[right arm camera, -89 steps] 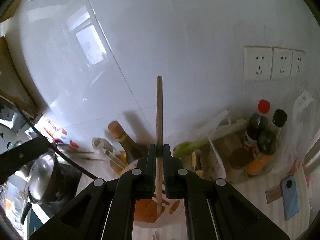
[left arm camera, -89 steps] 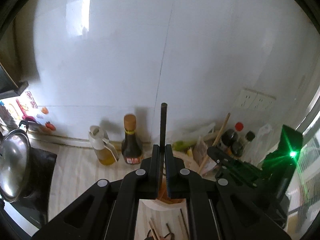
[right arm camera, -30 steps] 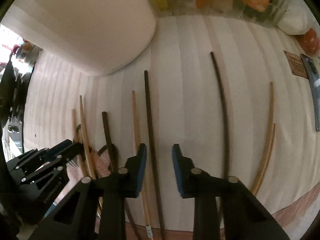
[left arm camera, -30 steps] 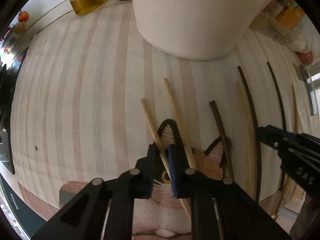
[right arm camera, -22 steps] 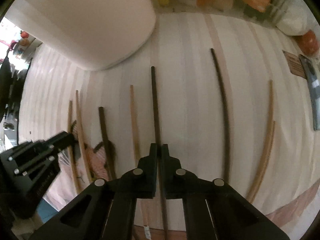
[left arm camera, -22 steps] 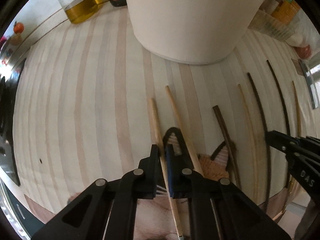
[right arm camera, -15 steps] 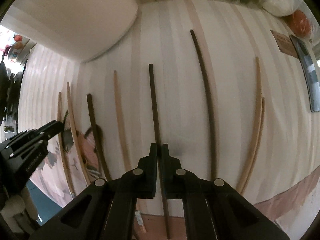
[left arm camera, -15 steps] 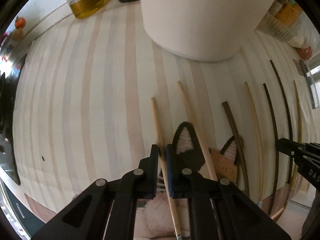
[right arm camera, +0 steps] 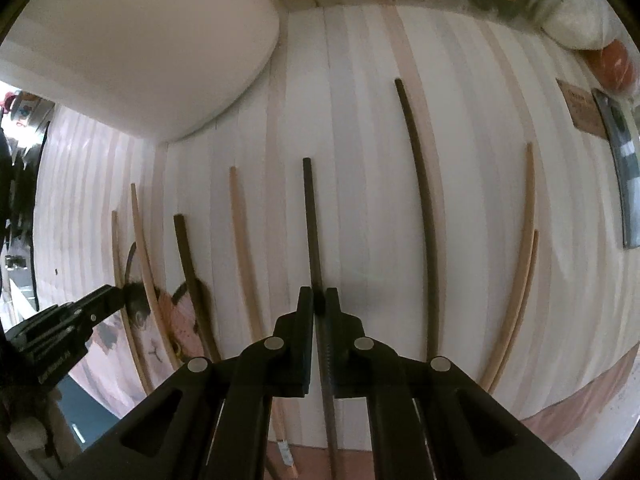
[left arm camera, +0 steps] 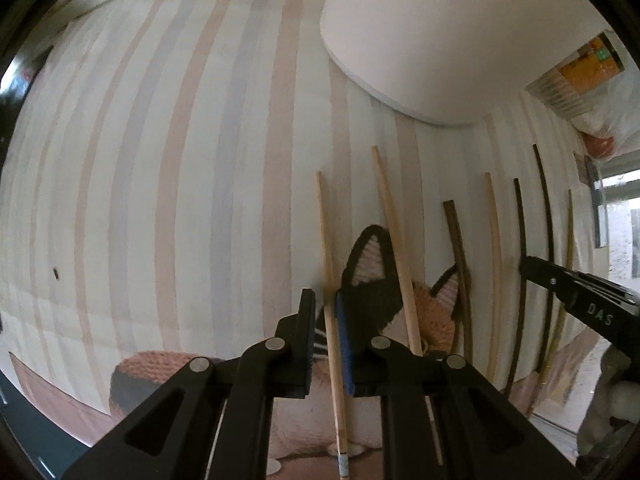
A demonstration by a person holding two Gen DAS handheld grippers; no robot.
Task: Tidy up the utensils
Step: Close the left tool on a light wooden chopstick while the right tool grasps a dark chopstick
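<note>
Striped pale cloth (left arm camera: 192, 168) covers the counter ahead of you. Your left gripper (left arm camera: 325, 308) straddles a light wooden chopstick (left arm camera: 329, 264), its fingers slightly spread around it. Your right gripper (right arm camera: 319, 300) pinches a dark brown chopstick (right arm camera: 311, 220). Beyond both fingertips stands a white cylindrical holder (left arm camera: 440, 32); other chopsticks lie alongside.

Soft daylight, fisheye-warped edges, slight blur
</note>
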